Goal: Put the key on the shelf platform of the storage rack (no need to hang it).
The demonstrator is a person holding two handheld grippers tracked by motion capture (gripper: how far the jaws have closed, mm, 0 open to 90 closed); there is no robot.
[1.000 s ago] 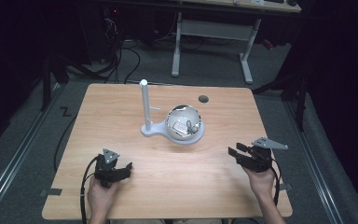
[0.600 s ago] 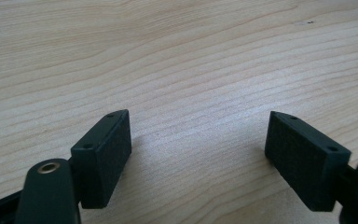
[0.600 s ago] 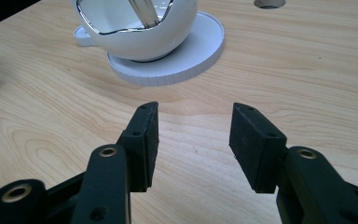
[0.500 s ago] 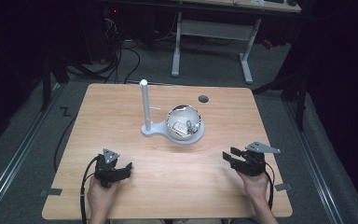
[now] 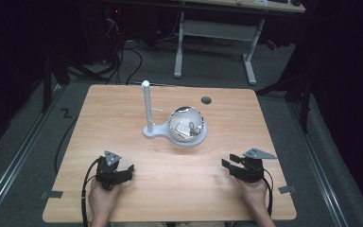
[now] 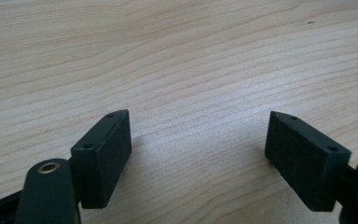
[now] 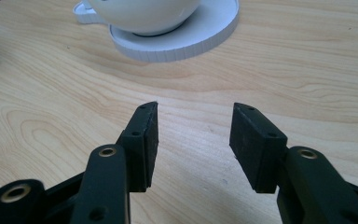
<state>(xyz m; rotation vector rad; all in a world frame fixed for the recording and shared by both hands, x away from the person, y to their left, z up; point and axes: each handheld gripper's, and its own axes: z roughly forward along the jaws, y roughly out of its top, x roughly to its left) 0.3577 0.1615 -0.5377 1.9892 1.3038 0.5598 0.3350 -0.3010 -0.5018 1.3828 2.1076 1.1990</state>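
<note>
Both claws [image 5: 128,169] [image 5: 227,163] rest low, jaws apart.

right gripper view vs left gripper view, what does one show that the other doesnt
The right gripper view alone shows the white round base with the bowl resting on it, ahead of the right gripper, whose jaws stand open with nothing between them. The left gripper view alone shows the left gripper, jaws spread wider and empty, over bare wood. Both share the wooden table and a pair of black open jaws.

Bright, evenly lit table [image 5: 123,109], dark surroundings, perhaps slightly soft focus.
</note>
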